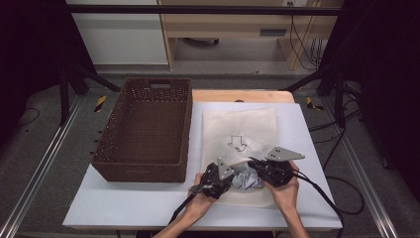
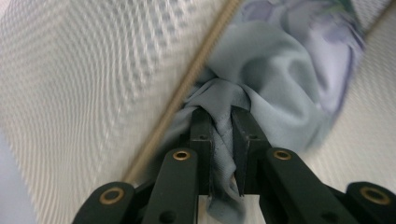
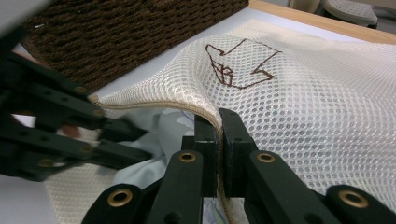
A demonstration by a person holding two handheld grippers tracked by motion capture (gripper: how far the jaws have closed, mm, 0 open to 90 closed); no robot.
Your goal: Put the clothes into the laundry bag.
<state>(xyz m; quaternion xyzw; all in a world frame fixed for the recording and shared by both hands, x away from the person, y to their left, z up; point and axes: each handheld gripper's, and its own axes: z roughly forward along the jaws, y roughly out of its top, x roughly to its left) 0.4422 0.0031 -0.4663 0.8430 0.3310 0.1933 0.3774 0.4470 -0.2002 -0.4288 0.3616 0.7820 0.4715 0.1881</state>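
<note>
Mesh bag (image 3: 299,93) edge pinched by right claw (image 3: 219,126), left claw (image 2: 220,122) clamping pale-blue cloth (image 2: 275,88), hands low.

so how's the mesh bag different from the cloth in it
The mesh bag is cream, open-weave netting, mostly flat on the table; the cloth is pale blue, smooth and bunched up. The right hand-held gripper pinches the bag's edge, the left hand-held gripper the cloth. Both are soft fabric.

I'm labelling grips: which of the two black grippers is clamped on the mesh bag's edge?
The right gripper: its jaws pinch the cream mesh laundry bag's corded edge. The left gripper pinches the crumpled pale blue cloth instead.
</note>
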